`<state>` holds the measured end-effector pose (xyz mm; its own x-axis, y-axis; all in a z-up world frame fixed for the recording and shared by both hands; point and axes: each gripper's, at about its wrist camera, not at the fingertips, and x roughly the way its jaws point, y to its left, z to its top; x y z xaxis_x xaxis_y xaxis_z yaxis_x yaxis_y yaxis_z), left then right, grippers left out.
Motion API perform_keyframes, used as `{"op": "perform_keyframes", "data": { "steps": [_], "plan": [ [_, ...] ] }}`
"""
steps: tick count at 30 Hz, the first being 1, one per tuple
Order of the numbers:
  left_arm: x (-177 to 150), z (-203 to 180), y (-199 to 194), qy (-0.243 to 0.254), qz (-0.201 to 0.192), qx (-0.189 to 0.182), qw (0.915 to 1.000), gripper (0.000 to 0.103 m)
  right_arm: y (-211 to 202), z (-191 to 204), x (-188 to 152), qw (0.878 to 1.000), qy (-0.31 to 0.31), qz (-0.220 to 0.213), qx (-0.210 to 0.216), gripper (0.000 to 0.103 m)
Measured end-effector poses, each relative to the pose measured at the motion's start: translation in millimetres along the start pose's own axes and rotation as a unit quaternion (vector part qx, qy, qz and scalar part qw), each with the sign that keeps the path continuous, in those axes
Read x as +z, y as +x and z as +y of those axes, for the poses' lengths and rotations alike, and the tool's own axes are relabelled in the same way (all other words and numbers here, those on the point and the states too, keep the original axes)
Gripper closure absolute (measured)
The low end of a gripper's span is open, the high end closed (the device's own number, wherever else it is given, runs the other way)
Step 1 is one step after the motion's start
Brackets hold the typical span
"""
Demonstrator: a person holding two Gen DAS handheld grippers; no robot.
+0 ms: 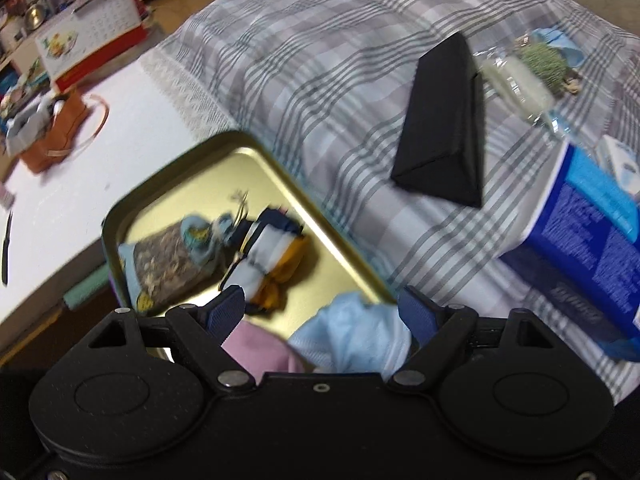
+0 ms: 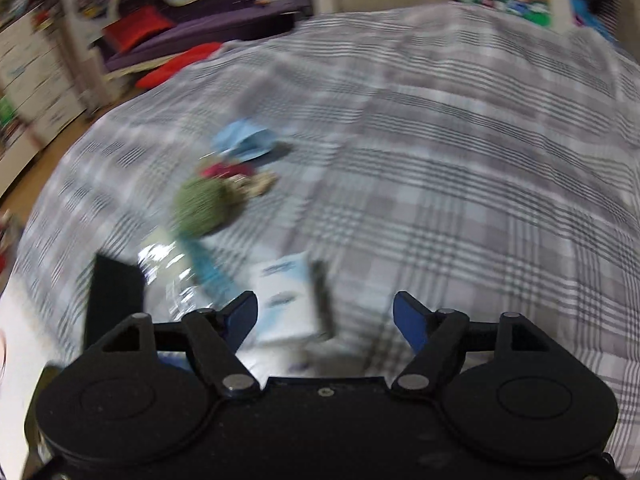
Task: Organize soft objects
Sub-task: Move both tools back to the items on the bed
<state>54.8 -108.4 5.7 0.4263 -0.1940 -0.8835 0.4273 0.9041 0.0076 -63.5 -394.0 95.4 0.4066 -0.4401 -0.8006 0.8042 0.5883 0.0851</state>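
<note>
Nearest us, our left gripper (image 1: 320,308) stands well apart over the gold tin (image 1: 132,208). A blue cloth (image 1: 352,340) and a pink cloth (image 1: 260,348) lie bunched between its fingers, and the blue one touches the right pad, though we cannot tell whether it is gripped or merely lying below. Folded bundles (image 1: 264,260) already sit in the tin.

Our right gripper (image 2: 325,316) is wide open and empty above the plaid bedspread (image 2: 480,200). Beyond it lie a white box (image 2: 288,300), a green soft thing (image 2: 200,212) and a blue cloth (image 2: 246,144), well apart from us.

The risks, as we judge them: the blue cloth may drag out of the tin on our left finger, and the blurred right view may make us close on the box instead of the green thing.
</note>
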Motion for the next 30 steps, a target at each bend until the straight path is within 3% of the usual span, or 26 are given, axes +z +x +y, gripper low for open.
{"op": "perform_keyframes", "data": {
  "steps": [8, 16, 25, 30],
  "plan": [
    [57, -31, -23, 0.043, -0.035, -0.022, 0.9982, 0.022, 48, -10, 33, 0.998, 0.067, 0.007, -0.016, 0.023],
    [117, -79, -19, 0.090, -0.053, -0.036, 0.9939, 0.016, 98, -1, 72, 0.997, 0.067, 0.019, -0.046, 0.022],
    [174, -151, 21, 0.125, -0.032, -0.053, 0.9902, 0.016, 126, -22, 58, 0.996, 0.049, 0.010, -0.069, 0.022],
    [194, -192, 41, 0.152, -0.031, -0.063, 0.9859, 0.016, 122, -19, 58, 0.996, 0.034, -0.023, -0.080, 0.022]
  ]
}}
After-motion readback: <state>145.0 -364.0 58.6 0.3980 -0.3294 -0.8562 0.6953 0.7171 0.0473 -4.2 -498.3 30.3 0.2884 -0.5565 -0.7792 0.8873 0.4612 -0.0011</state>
